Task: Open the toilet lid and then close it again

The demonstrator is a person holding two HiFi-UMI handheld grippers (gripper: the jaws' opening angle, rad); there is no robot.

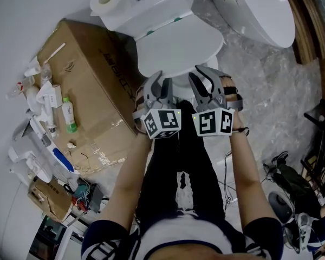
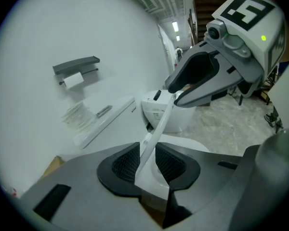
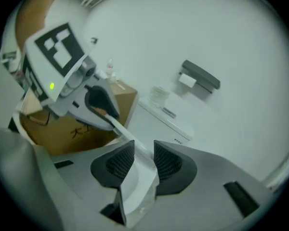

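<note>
The grey two-jaw left gripper is clamped on the front rim of the white oval plastic toilet lid, which lies low over the bowl. The matching right gripper straddles that rim just beside it, pads apart and seemingly not pressing. Best to firm up the right hold, then raise both evenly in an arc toward the white ceramic cistern, sparing the hinge any twist.

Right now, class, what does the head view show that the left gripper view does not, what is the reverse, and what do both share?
Head view only: the green bottle on the cardboard box, and the person's legs. Left gripper view only: a wall paper holder, and the rim of the toilet lid edge-on between the pads of the left tool. Both: the lid, the tank, the box and the right tool.
</note>
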